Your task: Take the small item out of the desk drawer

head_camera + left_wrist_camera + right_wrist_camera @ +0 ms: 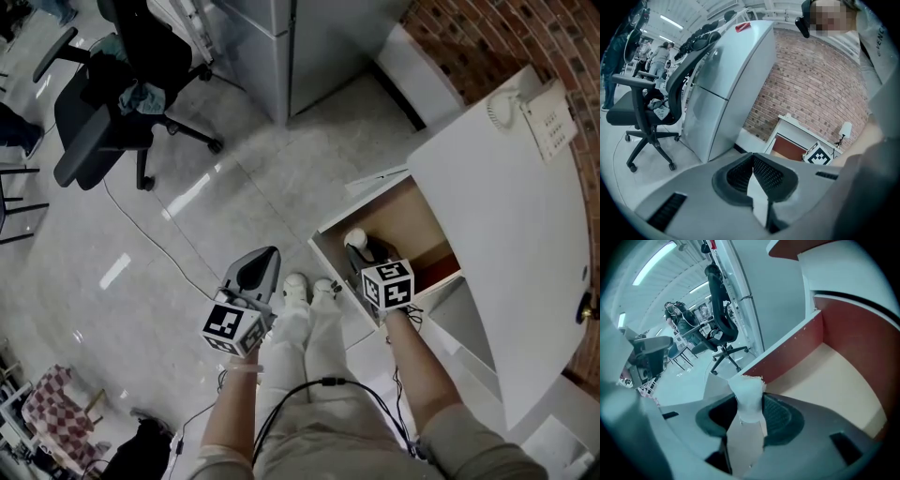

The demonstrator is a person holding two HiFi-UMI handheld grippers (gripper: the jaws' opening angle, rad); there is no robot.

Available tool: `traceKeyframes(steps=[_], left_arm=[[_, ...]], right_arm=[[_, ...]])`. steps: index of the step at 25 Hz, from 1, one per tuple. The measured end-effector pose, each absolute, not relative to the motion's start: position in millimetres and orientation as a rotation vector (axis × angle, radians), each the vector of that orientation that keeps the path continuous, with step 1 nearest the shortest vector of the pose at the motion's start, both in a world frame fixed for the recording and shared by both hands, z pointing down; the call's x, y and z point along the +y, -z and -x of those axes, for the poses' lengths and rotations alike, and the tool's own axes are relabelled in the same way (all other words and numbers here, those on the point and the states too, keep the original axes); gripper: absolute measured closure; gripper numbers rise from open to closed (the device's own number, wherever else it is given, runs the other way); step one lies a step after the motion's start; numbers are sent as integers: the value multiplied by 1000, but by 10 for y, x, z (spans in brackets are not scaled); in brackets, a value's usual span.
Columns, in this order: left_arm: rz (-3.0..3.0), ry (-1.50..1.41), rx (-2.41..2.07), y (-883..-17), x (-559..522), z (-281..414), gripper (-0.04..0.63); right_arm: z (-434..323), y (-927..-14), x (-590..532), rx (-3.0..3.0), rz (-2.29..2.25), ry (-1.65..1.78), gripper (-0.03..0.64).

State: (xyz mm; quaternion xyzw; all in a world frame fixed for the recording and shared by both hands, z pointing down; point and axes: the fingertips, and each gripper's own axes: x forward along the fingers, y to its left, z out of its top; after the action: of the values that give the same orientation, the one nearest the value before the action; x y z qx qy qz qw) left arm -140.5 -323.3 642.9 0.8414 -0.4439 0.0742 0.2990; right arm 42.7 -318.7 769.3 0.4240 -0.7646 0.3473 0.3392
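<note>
The desk drawer (417, 217) stands pulled out, its pale wooden floor bare. A small white item (354, 238) sticks up at the drawer's front corner, and my right gripper (360, 251) reaches into the drawer with its jaws pressed on it. In the right gripper view the white item (749, 397) is pinched between the dark pads of that gripper (750, 405), above the drawer floor (834, 380). My left gripper (262, 265) hangs over the floor to the left of the drawer, jaws together and holding nothing. In its own view the left gripper (753, 160) points toward the cabinet.
The white desk top (525, 244) carries a telephone (550, 117) at its far end. A brick wall (469, 37) lies behind it. A grey cabinet (281, 47) and a black office chair (122, 84) stand on the tiled floor. The person's shoes (309, 289) are beside the drawer.
</note>
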Motion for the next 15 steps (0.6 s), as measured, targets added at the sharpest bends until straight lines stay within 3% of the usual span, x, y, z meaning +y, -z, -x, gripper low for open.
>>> traceKeyframes(steps=[15], left_arm=[[-2335,-166,-1043,-5879,-3078,1055,591]], right_arm=[[-633,-6788,-2879,-2065,-1213,-875,445]])
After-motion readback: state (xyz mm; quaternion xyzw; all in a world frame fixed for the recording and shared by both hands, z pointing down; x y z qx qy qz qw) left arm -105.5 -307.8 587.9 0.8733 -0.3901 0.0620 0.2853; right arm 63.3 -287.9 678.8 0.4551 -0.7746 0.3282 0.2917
